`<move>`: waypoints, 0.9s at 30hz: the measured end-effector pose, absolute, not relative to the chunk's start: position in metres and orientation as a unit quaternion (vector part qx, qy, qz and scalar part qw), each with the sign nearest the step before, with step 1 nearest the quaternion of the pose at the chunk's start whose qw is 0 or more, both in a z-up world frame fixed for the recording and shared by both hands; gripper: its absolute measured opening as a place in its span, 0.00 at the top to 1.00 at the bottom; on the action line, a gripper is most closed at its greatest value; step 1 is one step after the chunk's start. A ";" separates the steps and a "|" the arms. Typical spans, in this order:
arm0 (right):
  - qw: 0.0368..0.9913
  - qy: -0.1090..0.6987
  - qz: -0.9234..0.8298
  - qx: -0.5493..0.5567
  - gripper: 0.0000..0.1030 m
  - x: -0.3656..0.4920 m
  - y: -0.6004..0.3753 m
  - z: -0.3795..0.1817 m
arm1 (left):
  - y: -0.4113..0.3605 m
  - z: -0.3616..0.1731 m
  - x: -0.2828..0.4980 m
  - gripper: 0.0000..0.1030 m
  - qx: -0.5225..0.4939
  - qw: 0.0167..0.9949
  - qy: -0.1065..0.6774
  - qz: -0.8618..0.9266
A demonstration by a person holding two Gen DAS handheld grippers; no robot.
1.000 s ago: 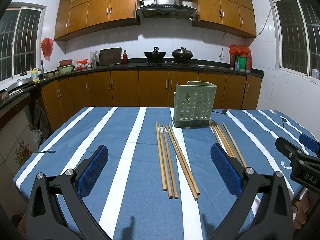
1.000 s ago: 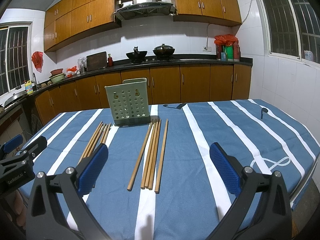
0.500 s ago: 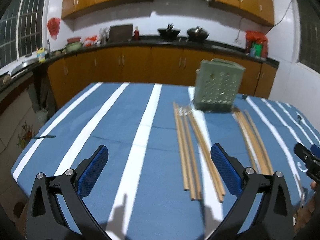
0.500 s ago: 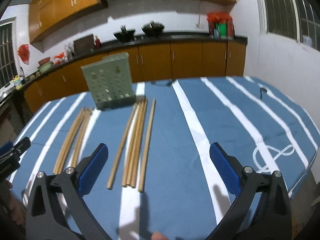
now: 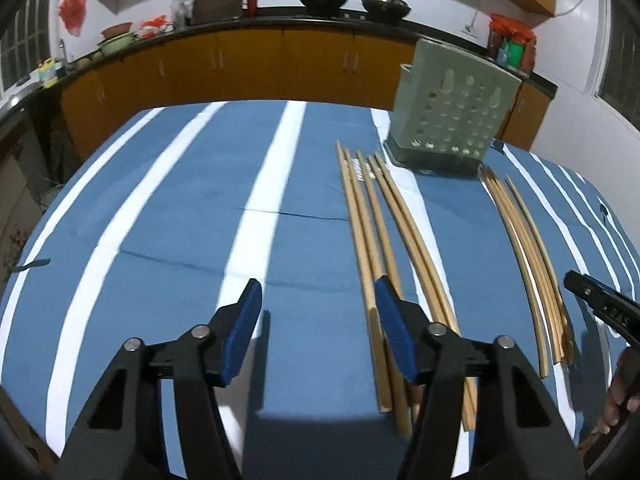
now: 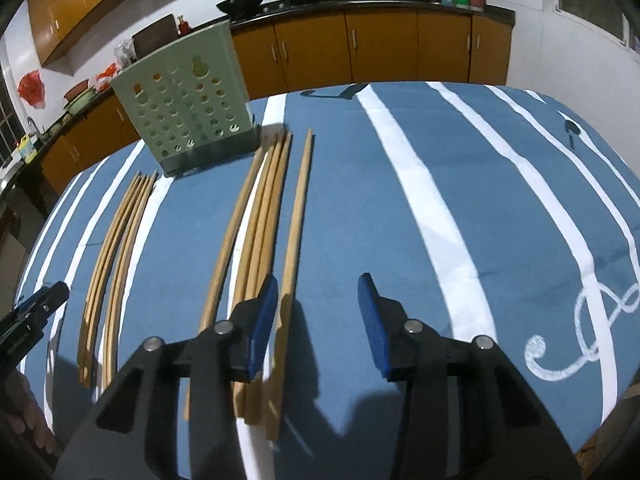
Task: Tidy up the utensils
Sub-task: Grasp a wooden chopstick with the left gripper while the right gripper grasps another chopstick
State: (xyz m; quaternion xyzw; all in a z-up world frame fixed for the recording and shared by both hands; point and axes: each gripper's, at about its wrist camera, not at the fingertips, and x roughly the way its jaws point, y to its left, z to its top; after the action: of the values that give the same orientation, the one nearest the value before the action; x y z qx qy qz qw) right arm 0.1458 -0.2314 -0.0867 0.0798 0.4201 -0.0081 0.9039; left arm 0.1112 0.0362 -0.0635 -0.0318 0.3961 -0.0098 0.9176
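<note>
Two bundles of wooden chopsticks lie lengthwise on the blue striped tablecloth (image 5: 160, 220) in front of a green perforated utensil holder (image 5: 452, 120). My left gripper (image 5: 318, 320) hovers low over the near end of the left bundle (image 5: 380, 240), its jaws closing; only cloth shows between them, and the right pad overlaps the sticks. In the right wrist view, my right gripper (image 6: 318, 312) is also closing over the other bundle (image 6: 264, 220). One chopstick (image 6: 298, 216) runs into the gap beside the left pad, unpressed. The holder (image 6: 188, 112) stands behind.
The second bundle (image 5: 528, 260) lies at the right in the left wrist view, with the other gripper (image 5: 600, 308) and a hand (image 5: 620, 392) by it. A kitchen counter (image 5: 280, 24) with woks runs behind the table. The table's near edge is close below both grippers.
Both grippers have tipped downward and come lower and closer to the chopsticks' near ends. Their jaws, wide apart before, now stand much narrower.
</note>
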 end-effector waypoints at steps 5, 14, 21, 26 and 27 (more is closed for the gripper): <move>0.897 0.437 -0.005 0.059 0.68 0.157 -0.224 -0.093 | 0.029 -0.068 0.120 0.57 -0.019 0.911 0.412 -0.027; 0.901 0.430 -0.018 0.048 0.88 0.160 -0.232 -0.093 | 0.021 -0.073 0.123 0.75 -0.008 0.903 0.427 -0.047; 0.903 0.427 -0.020 0.043 0.88 0.160 -0.232 -0.093 | 0.011 -0.077 0.124 0.84 0.014 0.899 0.436 -0.049; 0.902 0.430 -0.018 0.038 0.91 0.165 -0.232 -0.093 | 0.020 -0.077 0.135 0.91 0.017 0.898 0.438 -0.032; 0.901 0.431 -0.019 0.042 0.91 0.168 -0.233 -0.093 | 0.023 -0.076 0.139 0.91 0.016 0.898 0.439 -0.026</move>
State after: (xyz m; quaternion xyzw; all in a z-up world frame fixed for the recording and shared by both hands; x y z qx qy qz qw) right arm 0.1676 -0.2335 -0.0925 0.0419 0.4307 -0.0191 0.9013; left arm 0.1387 0.0234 -0.0764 0.0163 0.4389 -0.0263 0.8980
